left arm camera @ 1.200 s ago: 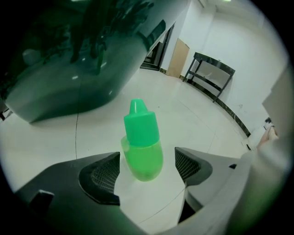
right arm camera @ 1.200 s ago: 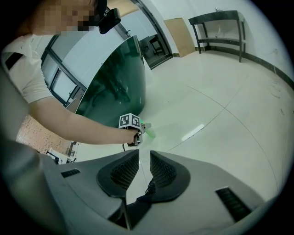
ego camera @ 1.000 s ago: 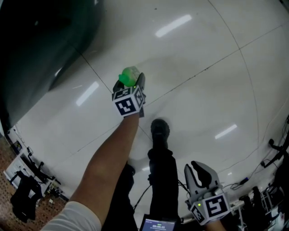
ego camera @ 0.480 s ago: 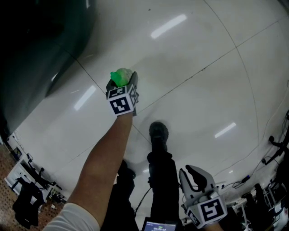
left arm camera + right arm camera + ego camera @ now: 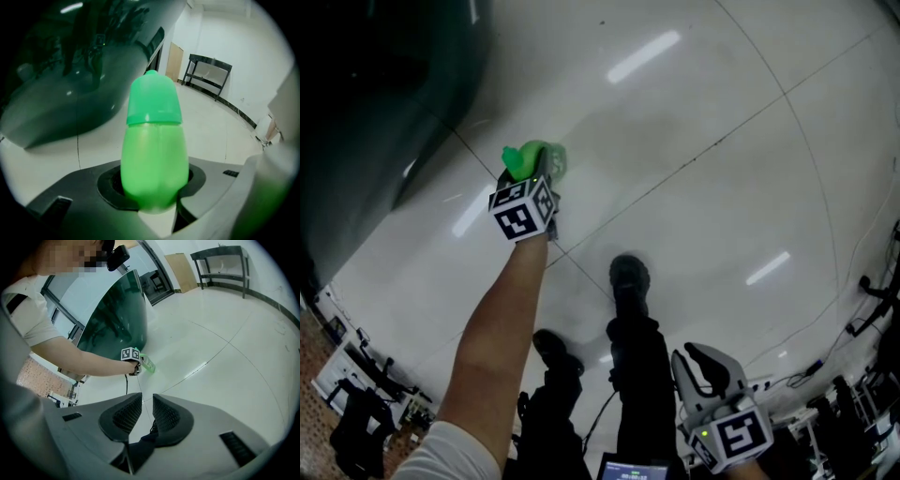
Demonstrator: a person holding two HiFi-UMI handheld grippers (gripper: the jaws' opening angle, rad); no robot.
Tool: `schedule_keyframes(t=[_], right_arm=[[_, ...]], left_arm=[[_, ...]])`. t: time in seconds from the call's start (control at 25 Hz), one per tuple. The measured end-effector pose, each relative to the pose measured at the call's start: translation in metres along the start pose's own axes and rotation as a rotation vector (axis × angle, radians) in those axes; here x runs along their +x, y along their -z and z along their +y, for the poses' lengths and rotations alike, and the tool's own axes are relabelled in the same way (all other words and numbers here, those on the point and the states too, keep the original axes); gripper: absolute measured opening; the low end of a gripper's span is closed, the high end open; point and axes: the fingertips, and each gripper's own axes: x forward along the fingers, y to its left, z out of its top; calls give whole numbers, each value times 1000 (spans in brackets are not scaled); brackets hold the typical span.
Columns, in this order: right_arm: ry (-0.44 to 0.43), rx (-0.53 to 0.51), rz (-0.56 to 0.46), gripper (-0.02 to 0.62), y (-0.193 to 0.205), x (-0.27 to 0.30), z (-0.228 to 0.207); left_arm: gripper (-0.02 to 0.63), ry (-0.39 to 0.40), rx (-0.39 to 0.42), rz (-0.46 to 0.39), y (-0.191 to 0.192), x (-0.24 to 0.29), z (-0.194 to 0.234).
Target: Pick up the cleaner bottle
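**Left tongs clamped on the green bottle beside the dark panel**

Head view: the left gripper (image 5: 536, 167), at the end of a bare outstretched forearm (image 5: 502, 328), grips the cleaner bottle (image 5: 525, 157) over the white floor (image 5: 722, 169), near the edge of the dark green curved panel (image 5: 375, 94). The right gripper (image 5: 705, 361) hangs well apart from the panel, beside the person's shoe (image 5: 630, 278).

Left gripper view: the jaws have just been closing. Their hollowed pads now press both sides of the bottle (image 5: 154, 159), which has its green cap (image 5: 153, 101) on top. The panel (image 5: 70, 70) rises behind it.

Right gripper view: the right gripper (image 5: 146, 416) has its jaws drawn almost together with only a slit between the pads, and it holds nothing. The bottle (image 5: 148, 364) juts tilted from the left gripper (image 5: 140, 363), just in front of the panel (image 5: 119, 319). Whether it touches the floor cannot be told.
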Motion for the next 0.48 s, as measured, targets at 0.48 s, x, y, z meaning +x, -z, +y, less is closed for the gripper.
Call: schedule_keyframes(t=[0.48], right_arm=[[-57, -41, -81, 81, -31, -22, 47]], left_arm=[[166, 140, 140, -189, -92, -141, -30]])
